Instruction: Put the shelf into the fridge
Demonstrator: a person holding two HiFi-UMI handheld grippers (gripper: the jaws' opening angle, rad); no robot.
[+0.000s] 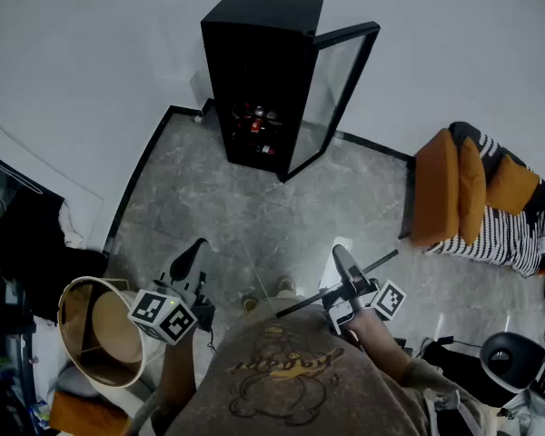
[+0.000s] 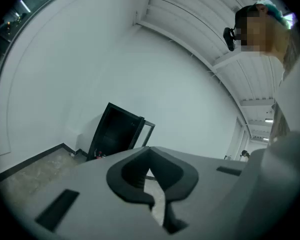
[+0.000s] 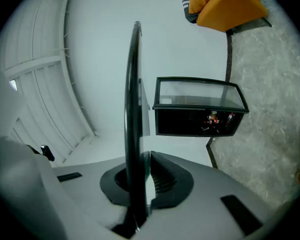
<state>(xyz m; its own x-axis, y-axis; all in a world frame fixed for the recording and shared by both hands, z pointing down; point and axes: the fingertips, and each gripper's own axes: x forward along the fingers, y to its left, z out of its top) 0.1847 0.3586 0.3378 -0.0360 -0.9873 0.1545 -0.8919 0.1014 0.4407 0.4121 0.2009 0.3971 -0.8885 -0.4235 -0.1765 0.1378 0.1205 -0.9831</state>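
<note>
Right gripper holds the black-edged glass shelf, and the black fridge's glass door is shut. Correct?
One thing is wrong. The right gripper does clamp the black-edged glass shelf, but the glass door of the black fridge is not shut: it stands swung open. The head view shows this most clearly.

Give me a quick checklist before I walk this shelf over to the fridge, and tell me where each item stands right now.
1. Fridge door open: ok, it is swung wide.
2. Shelf held: ok, the right gripper is shut on its edge.
3. Left gripper free to help: ok, jaws together on nothing.
4. Fridge within reach: not ok, it stands across the floor.
5. Free slot for the shelf: cannot tell, the interior is dark; only a few small items show low down.
</note>
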